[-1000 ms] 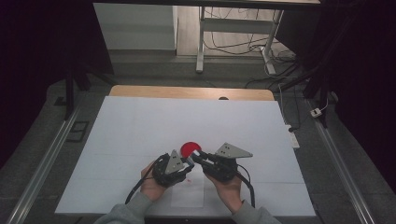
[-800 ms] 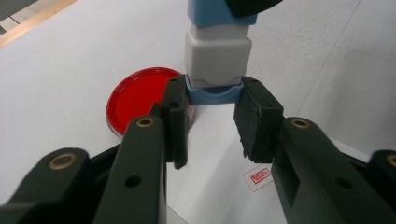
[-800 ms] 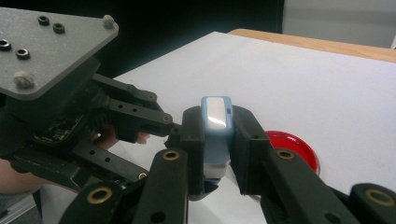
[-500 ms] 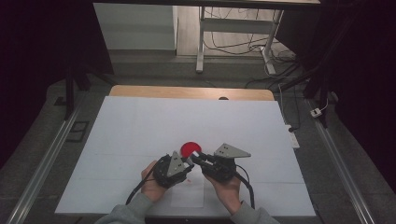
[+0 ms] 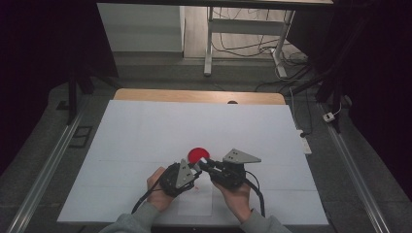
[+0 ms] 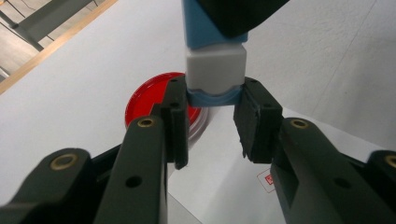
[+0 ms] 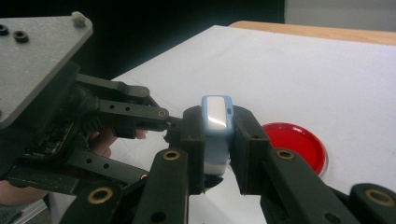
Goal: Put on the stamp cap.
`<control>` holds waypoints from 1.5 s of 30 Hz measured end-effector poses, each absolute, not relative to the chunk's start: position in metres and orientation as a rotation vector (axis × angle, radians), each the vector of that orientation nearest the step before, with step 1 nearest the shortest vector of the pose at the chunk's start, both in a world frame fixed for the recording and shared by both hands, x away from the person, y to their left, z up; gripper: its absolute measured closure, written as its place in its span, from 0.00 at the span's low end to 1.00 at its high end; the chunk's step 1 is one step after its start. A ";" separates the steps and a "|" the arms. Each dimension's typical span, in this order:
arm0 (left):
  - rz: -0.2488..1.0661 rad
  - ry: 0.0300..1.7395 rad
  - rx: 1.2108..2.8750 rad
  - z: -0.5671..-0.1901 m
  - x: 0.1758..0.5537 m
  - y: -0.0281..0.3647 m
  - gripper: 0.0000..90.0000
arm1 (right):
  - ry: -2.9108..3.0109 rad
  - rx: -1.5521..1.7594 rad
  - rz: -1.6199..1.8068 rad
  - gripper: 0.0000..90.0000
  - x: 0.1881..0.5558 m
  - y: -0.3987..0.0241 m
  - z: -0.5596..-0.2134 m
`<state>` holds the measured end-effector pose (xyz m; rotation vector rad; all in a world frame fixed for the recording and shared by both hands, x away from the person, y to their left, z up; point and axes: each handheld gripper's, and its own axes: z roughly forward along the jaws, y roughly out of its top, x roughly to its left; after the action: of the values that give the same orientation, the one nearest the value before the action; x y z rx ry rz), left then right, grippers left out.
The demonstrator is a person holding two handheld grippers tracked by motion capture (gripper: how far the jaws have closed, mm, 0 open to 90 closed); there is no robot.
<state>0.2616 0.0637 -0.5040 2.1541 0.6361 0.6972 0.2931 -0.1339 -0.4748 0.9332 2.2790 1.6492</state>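
A small blue and white block [image 6: 215, 70] is held between both grippers above the white table [image 5: 145, 131]. My left gripper [image 6: 212, 95] is shut on its rounded blue end, pads pressed to either side. My right gripper [image 7: 217, 135] is shut on the block [image 7: 216, 122] too, gripping its blue body with the white face showing between the jaws. In the high view the left gripper [image 5: 193, 169] and right gripper [image 5: 208, 166] meet tip to tip near the table's front. A round red dish [image 5: 198, 154] lies on the table just behind them.
A sheet of paper [image 5: 197, 204] lies under the hands at the front edge, with a small red printed mark [image 6: 270, 179] on it. A wooden strip [image 5: 194, 96] borders the table's far edge. Metal rails run along both sides.
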 end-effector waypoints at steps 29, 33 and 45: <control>0.624 0.660 2.113 -0.504 0.264 0.068 0.68 | 2.276 0.922 1.681 0.84 0.294 -0.137 -0.474; 0.604 0.663 2.113 -0.505 0.265 0.068 0.63 | 2.268 0.918 1.694 0.84 0.295 -0.139 -0.473; 0.527 0.725 2.090 -0.502 0.261 0.086 0.33 | 2.236 0.908 1.713 0.84 0.298 -0.148 -0.469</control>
<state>0.2613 0.0863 -0.5022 2.0898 0.7250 0.5273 0.2980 -0.1480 -0.4688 0.9075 2.2365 1.7130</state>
